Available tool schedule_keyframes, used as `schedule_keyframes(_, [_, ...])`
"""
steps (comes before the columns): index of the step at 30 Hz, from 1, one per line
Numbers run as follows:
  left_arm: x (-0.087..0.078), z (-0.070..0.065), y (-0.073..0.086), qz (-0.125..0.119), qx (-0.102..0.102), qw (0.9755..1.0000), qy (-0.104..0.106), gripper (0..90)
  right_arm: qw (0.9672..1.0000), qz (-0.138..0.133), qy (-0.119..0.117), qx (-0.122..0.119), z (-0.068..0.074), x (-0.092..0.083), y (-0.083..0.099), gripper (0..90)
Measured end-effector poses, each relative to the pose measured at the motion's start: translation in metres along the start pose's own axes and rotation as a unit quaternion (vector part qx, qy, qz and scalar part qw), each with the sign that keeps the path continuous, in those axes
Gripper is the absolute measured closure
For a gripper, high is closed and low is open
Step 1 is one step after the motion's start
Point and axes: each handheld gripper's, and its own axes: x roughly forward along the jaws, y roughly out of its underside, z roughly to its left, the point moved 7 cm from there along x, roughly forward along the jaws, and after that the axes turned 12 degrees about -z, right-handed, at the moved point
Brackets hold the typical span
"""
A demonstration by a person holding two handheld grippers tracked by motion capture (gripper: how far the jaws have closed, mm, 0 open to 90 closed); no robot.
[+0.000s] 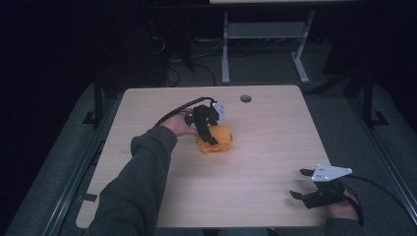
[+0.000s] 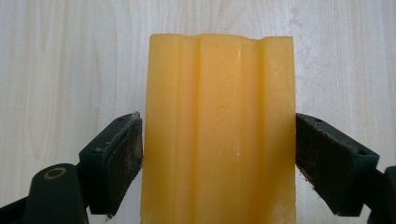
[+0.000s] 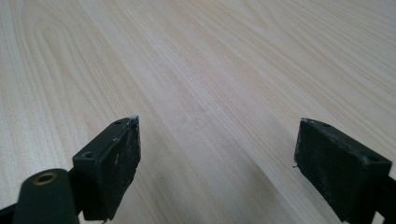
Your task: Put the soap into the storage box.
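At the near right edge of the pale wood-grain table (image 1: 265, 196), the right tongs (image 1: 301, 184) rest in the person's right hand, black jaws spread wide apart with nothing between them — the right gripper view shows bare laminate between two matte, scuffed pads, flecked with pale dust. A grey three-cornered plate sits on top of the tool, and a black cable trails off to the right.

Farther in, near the middle of the table, the waxy orange-yellow rectangular block (image 1: 215, 139) lies on the surface. The left tongs (image 1: 212, 139) come down onto it from above, held by a hand in a dark grey-green sleeve. In the left gripper view the block (image 2: 219, 130) is smooth and slightly translucent, with shallow lengthwise ridges, and it sits between the two jaws; the rough black pads (image 2: 125, 158) lie right against its long sides, though whether they press it I cannot tell.

Beyond, a round cable hole (image 1: 245, 98) pierces the table's far edge. Behind it — a dim room, grey floor, white metal table legs (image 1: 225, 49) and loose cables.
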Motion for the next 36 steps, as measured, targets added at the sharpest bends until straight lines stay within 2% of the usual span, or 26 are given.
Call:
schedule_keyframes(8, [-0.009,-0.001,-0.002,-0.002,0.001,0.9999,-0.011,18.1,1.0,0.0,0.0,0.0,0.0,0.0,0.0,14.0])
schedule_keyframes(11, [-0.012,-0.002,-0.003,-0.003,0.002,0.9999,-0.016,18.1,1.0,0.0,-0.001,-0.007,0.0,0.0,0.001,14.0])
schedule_keyframes(27, [-0.026,-0.009,-0.008,-0.009,0.001,0.9996,-0.029,18.3,1.0,0.002,0.001,-0.002,0.001,-0.001,0.002,14.0])
schedule_keyframes(36, [-0.029,-0.014,-0.007,-0.004,-0.011,0.9997,-0.022,20.5,1.0,-0.003,0.006,0.0,0.0,-0.002,0.001,14.0])
